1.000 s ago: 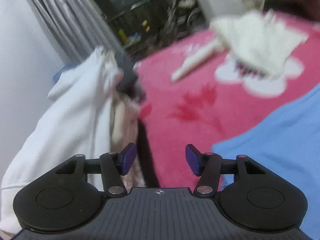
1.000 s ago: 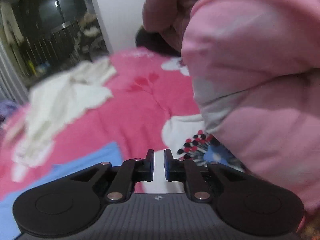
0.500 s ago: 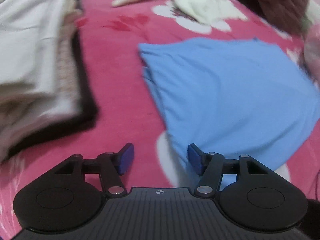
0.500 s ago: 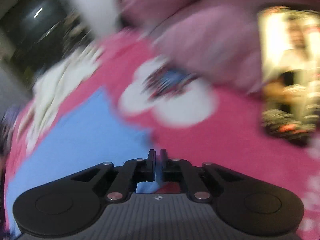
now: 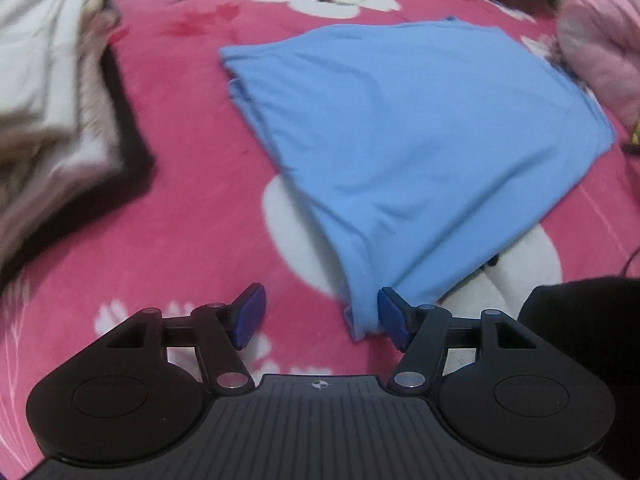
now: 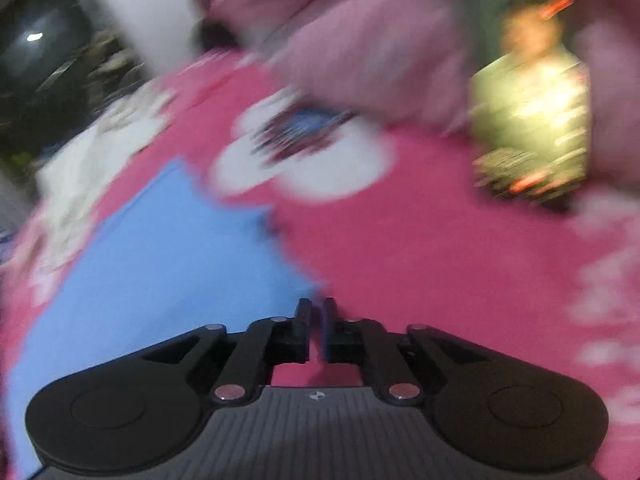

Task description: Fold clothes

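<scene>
Now the blue garment (image 5: pixel 404 152) lies flat on the pink blanket (image 5: pixel 192 216); its near corner sits just inside the left gripper (image 5: pixel 320 316), spread wide, ungripped. At its other corner, the right gripper (image 6: pixel 318 320) is nearly clenched, seemingly empty.

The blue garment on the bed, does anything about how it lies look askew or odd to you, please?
The blue garment lies diagonally on the pink blanket, partly folded, its near corner bunched and curled up. Layered edges at its far left corner do not line up. Nothing looks damaged.
</scene>
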`<move>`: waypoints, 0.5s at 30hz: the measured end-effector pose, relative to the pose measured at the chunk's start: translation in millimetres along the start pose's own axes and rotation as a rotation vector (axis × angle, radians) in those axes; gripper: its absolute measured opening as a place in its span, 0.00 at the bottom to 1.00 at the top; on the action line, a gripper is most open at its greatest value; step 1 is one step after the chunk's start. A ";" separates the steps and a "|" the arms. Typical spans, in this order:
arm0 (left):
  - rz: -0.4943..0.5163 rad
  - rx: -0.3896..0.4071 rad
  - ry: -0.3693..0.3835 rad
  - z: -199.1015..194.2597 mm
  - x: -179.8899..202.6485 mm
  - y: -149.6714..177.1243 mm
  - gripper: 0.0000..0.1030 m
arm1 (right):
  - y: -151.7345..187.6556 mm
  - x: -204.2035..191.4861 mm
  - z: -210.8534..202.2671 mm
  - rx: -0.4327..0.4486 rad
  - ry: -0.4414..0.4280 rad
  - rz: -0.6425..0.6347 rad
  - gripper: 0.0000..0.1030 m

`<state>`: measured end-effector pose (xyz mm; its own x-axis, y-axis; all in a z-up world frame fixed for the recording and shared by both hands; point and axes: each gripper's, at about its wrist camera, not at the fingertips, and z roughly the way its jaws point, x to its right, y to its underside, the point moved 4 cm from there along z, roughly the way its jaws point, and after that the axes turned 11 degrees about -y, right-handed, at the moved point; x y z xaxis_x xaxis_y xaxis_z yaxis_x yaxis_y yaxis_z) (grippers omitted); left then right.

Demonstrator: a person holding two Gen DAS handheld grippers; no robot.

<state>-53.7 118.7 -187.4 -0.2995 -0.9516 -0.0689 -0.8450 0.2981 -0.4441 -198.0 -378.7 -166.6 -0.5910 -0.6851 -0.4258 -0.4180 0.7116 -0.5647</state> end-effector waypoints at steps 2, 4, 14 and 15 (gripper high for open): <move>-0.039 -0.011 0.008 -1.1 -7.1 -0.3 0.61 | 1.1 8.6 -13.1 0.031 0.036 0.009 0.14; -0.066 -0.018 0.010 -2.9 -9.5 1.3 0.61 | 8.6 12.1 -24.0 0.036 -0.003 0.052 0.14; -0.119 -0.060 0.004 -11.7 -9.3 12.5 0.65 | 16.4 -29.9 -33.3 0.039 -0.109 -0.032 0.17; -0.123 -0.060 0.004 -11.7 -10.0 12.6 0.65 | 17.3 -32.6 -34.4 0.040 -0.112 -0.041 0.18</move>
<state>-66.6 132.8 -181.8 -0.1939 -0.9809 -0.0138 -0.9005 0.1836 -0.3942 -209.7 -338.7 -138.2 -0.4924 -0.7280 -0.4771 -0.4112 0.6776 -0.6097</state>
